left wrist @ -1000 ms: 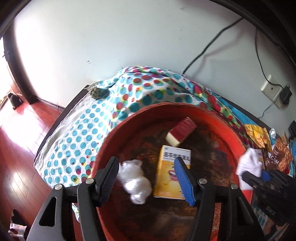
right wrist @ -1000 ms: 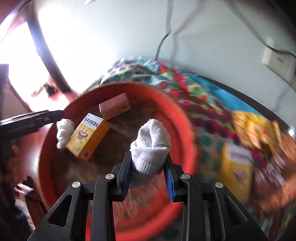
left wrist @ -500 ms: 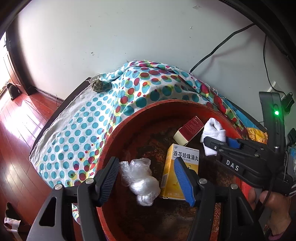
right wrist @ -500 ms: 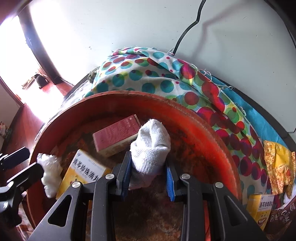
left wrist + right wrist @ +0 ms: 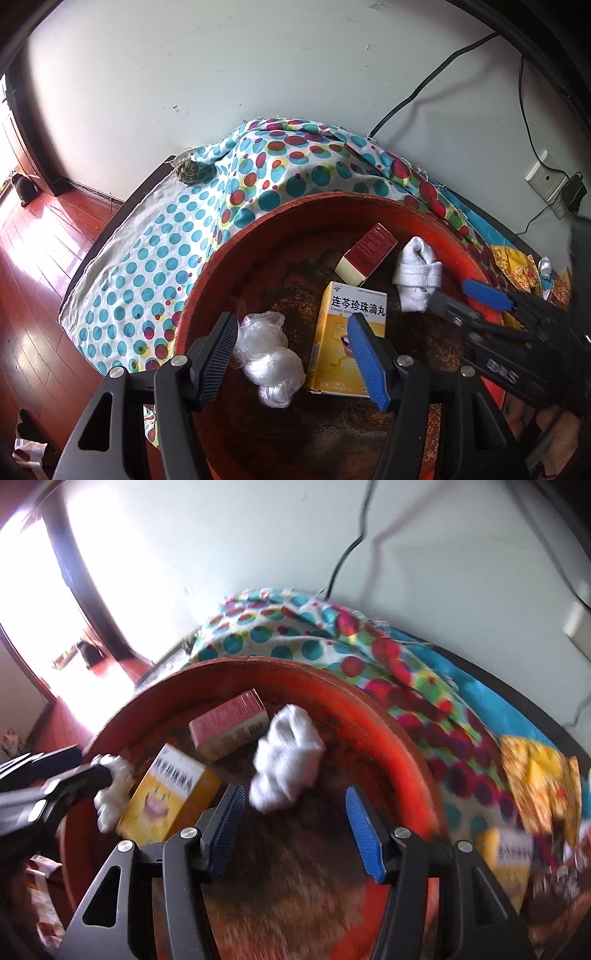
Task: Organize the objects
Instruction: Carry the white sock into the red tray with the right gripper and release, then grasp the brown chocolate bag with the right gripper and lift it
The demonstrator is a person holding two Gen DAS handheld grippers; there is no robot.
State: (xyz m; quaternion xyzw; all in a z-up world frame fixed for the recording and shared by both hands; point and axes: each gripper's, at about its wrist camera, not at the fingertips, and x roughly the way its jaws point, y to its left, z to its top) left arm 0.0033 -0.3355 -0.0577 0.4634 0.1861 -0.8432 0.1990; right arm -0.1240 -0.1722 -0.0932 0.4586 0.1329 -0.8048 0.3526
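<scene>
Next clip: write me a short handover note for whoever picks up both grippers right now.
Right gripper: fingers have just been opening, nothing between them; the white sock is released in the red basin.
Left gripper: open, empty, over the plastic bag.
In the basin: sock, bag, yellow box, red box.
Left on the cloth at right: a second yellow box and snack packets. Suggest collecting those next.

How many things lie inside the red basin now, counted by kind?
Boxes: 2, a yellow box and a dark red box
White sock: 1
Clear plastic bag: 1
Total: 4, all in the red basin
</scene>
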